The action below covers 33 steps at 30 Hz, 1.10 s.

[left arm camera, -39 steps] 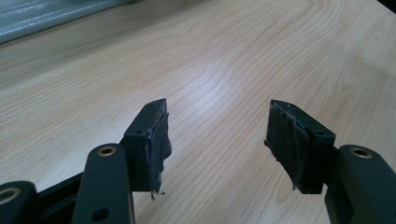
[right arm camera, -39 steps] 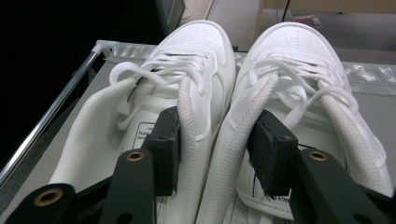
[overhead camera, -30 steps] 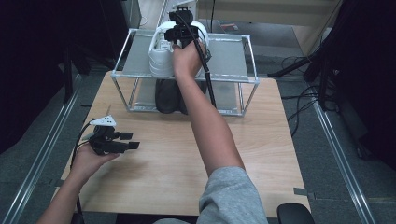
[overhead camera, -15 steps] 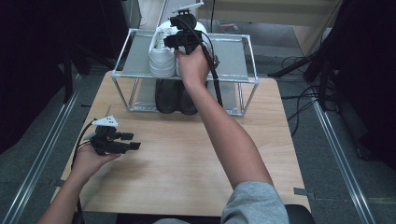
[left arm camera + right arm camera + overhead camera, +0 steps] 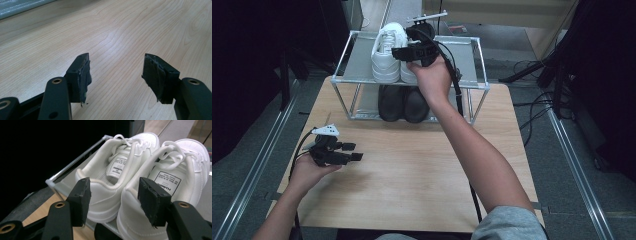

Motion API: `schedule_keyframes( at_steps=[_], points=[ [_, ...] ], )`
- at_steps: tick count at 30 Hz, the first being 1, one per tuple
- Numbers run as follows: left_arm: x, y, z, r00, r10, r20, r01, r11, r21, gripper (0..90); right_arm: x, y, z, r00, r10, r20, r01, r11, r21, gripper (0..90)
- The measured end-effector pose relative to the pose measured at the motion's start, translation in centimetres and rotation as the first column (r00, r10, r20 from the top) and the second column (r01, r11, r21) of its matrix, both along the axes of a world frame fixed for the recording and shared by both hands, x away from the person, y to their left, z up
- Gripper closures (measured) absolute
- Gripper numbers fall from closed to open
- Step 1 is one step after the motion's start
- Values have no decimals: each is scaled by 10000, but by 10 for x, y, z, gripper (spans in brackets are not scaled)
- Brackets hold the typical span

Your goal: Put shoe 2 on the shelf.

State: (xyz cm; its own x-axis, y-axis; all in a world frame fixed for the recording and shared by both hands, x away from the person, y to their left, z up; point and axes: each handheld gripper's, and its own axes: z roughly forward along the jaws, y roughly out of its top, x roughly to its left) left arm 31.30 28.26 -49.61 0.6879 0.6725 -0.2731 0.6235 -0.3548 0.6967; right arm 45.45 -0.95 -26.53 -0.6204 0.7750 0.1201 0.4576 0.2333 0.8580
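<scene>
The right gripper, jaws wide, faces the white leather sneakers at twelve o'clock; the left gripper, also wide, idles at eight.

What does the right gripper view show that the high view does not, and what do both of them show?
Right gripper view alone: printed labels on the tongues of the white shoes, and the open gap between the right tool's jaws, just behind the heels. High view alone: black shoes on the rack's lower level, the wooden table, and the left tool. Both: the white pair on the metal rack's top shelf.
</scene>
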Motion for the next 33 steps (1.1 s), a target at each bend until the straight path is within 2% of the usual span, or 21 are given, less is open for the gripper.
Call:
schedule_keyframes(
  at_steps=[4, 5, 7, 13, 14, 19, 22, 26, 33],
  points=[
    [0, 0, -1, 10000, -3, -26, 3, 10000, 36, 391, -5, -5, -2, 9994, 335, -132, -333, 9994, 109, 421],
    [0, 0, 0, 10000, 19, -37, -19, 10000, 22, 391, -11, -8, -7, 9976, 613, -325, -605, 9979, 245, 413],
    [0, 0, 0, 10000, 16, -13, -16, 10000, 29, 391, -17, -10, -11, 9964, 846, -60, -846, 9964, -39, 413],
    [0, -1, 0, 10000, -13, -47, 13, 10000, 43, 390, -30, -16, -24, 9887, 1486, 184, -1481, 9887, -227, 410],
    [0, -1, -1, 10000, -23, -58, 24, 10000, 36, 390, -35, -17, -28, 9846, 1723, 310, -1712, 9846, -348, 405],
    [0, -1, -1, 10000, -52, -36, 52, 10000, 73, 390, -44, -24, -38, 9761, 2158, 254, -2156, 9764, -124, 398],
    [0, -1, -1, 10000, -38, -48, 38, 10000, 67, 389, -47, -26, -43, 9746, 2225, 234, -2224, 9749, -70, 397],
    [0, -2, -1, 10000, -75, -52, 76, 9999, 141, 389, -54, -39, -56, 9730, 2304, 162, -2308, 9725, 302, 397],
    [1, -3, -2, 9999, -85, -55, 87, 9998, 205, 389, -64, -52, -77, 9671, 2543, 111, -2544, 9671, 88, 397]
  ],
)
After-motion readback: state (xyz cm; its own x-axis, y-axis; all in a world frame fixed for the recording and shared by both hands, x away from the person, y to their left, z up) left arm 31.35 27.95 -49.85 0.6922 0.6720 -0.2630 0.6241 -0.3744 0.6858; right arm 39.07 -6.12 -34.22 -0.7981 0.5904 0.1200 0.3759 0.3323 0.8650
